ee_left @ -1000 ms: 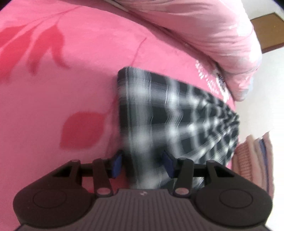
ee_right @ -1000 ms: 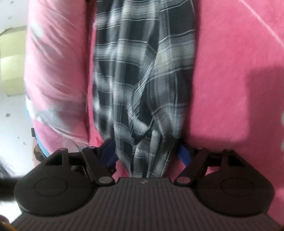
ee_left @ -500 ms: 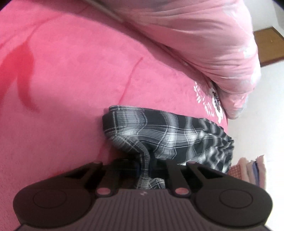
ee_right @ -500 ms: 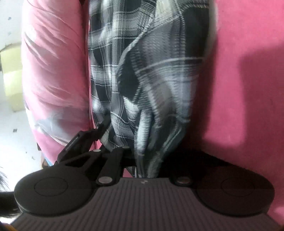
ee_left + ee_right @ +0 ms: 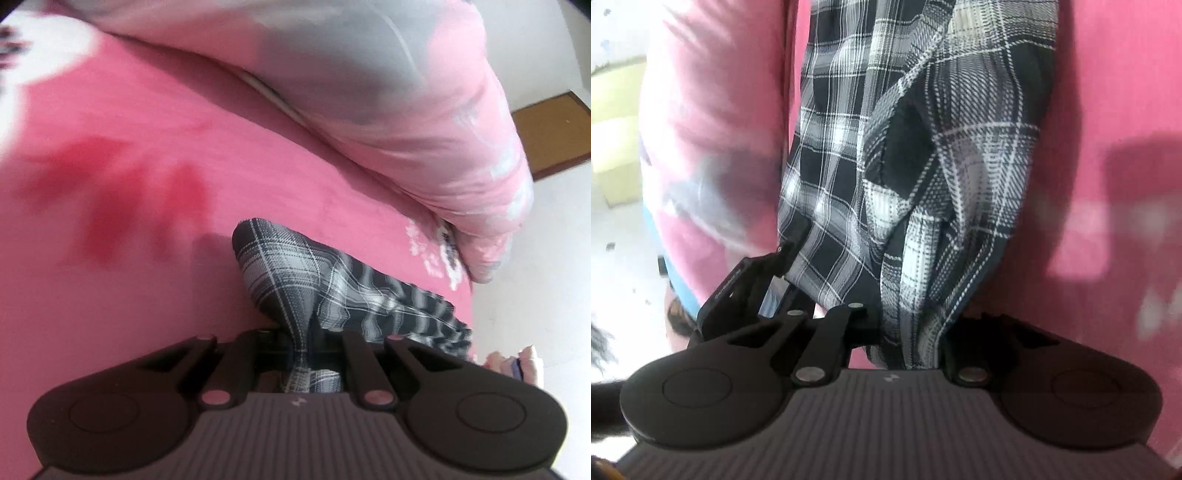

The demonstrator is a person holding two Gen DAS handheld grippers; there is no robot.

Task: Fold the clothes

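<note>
A black-and-white plaid garment [image 5: 332,288] lies bunched on the pink bed sheet [image 5: 184,155]. My left gripper [image 5: 306,343] is shut on one end of it, the cloth pinched between the jaws and lifted a little. In the right wrist view the same plaid garment [image 5: 916,166] hangs in folds ahead of my right gripper [image 5: 908,332], which is shut on its other end. The left gripper's black body [image 5: 750,280] shows at the left in the right wrist view. The fingertips of both grippers are hidden by cloth.
A pale pink quilt [image 5: 388,103] is heaped along the far edge of the bed and also shows in the right wrist view [image 5: 713,147]. The bed edge and white floor [image 5: 546,266] lie to the right, with folded clothes [image 5: 517,362] beside it.
Both grippers went from open around the flat garment to shut on it. The cloth has been gathered and lifted, and both grippers have moved along the bed.
</note>
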